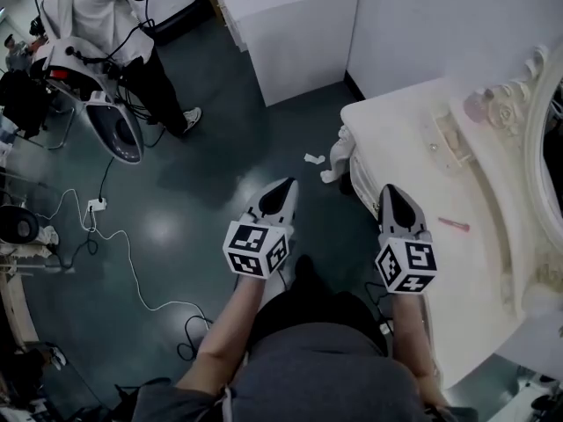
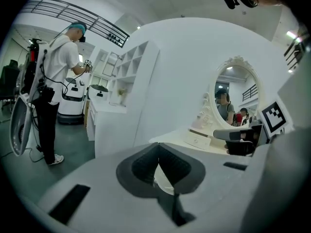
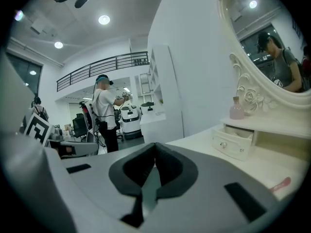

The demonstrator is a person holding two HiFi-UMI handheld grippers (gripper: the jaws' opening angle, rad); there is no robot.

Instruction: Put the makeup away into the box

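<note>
A pink makeup stick (image 1: 454, 225) lies on the white dressing table (image 1: 413, 130), ahead and right of my right gripper (image 1: 391, 192); the same pink stick (image 3: 278, 184) shows low at the right in the right gripper view. A small white drawer box (image 1: 449, 139) stands pulled open near the mirror, the drawer box (image 3: 233, 142) sitting below a pink bottle (image 3: 236, 109). My right gripper (image 3: 155, 149) is shut and empty over the table's near edge. My left gripper (image 1: 288, 185) hangs over the floor left of the table, and that left gripper (image 2: 158, 149) is shut with nothing in it.
An oval mirror (image 2: 238, 89) with a carved frame backs the table. A person in a white shirt (image 1: 106, 16) stands at the far left beside equipment. Cables (image 1: 132, 262) run over the dark floor. A white cabinet (image 1: 290, 25) stands behind.
</note>
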